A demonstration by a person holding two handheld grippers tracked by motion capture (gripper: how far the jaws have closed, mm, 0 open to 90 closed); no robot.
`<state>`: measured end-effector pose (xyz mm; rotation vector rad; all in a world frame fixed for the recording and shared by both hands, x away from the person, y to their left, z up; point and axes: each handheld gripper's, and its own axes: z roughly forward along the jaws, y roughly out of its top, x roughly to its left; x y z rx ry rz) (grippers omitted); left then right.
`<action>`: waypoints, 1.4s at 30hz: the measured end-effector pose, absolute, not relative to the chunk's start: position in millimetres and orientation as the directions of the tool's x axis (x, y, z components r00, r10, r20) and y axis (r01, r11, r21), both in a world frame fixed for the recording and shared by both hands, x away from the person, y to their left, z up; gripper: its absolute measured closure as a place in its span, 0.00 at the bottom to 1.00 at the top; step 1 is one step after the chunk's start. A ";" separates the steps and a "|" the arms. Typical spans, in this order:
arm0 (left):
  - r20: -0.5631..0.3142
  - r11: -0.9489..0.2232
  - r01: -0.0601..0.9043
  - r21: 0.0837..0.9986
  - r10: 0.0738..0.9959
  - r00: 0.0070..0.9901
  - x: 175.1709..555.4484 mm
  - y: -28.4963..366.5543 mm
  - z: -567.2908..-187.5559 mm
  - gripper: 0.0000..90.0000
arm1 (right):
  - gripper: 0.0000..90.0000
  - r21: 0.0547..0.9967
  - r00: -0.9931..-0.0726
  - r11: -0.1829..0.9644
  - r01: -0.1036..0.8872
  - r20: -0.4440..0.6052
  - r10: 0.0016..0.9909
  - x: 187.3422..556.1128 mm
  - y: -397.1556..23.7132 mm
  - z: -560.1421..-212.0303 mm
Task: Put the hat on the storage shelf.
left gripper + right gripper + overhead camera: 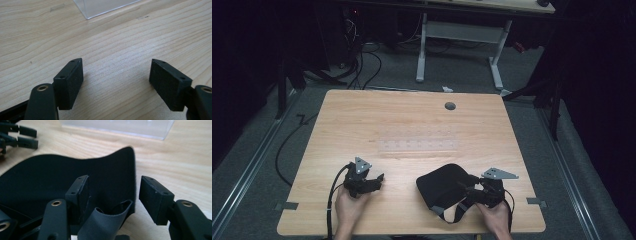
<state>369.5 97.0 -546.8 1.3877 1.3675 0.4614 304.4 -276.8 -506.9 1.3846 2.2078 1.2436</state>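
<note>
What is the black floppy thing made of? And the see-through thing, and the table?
The black pouch looks like soft matte fabric, maybe neoprene: its edge bends in a wave and its grey strap curls. The see-through tray looks like clear hard plastic, with sharp shiny edges. The table looks like pale wood or wood-print laminate: grain lines run across it.

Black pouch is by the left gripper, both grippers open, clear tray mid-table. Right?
Not quite. The high view shows the black pouch by the right gripper, not the left gripper. Both are open, and the clear tray is mid-table.
</note>
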 end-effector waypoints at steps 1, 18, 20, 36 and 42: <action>-0.394 0.243 0.462 0.853 0.881 0.264 369.5 97.0 -546.8 0.31 | 0.47 0.766 -0.520 0.190 0.614 0.212 0.827 305.0 -276.2 -508.8; -0.393 0.243 0.461 0.853 0.881 0.263 369.4 96.8 -546.9 0.31 | 0.67 0.743 -0.574 0.239 0.625 0.230 0.786 307.0 -269.6 -521.4; -0.393 0.243 0.461 0.853 0.881 0.263 369.4 96.7 -546.9 0.31 | 0.71 0.745 -0.588 0.245 0.620 0.235 0.774 306.2 -269.4 -521.2; -0.396 0.246 0.461 0.853 0.880 0.262 369.7 96.2 -546.9 0.31 | 0.92 0.788 -0.644 0.185 0.587 0.316 0.697 302.9 -273.9 -514.5; -0.395 0.244 0.460 0.854 0.879 0.267 369.7 96.0 -546.8 0.32 | 0.92 0.796 -0.662 0.209 0.568 0.291 0.691 303.4 -270.8 -505.4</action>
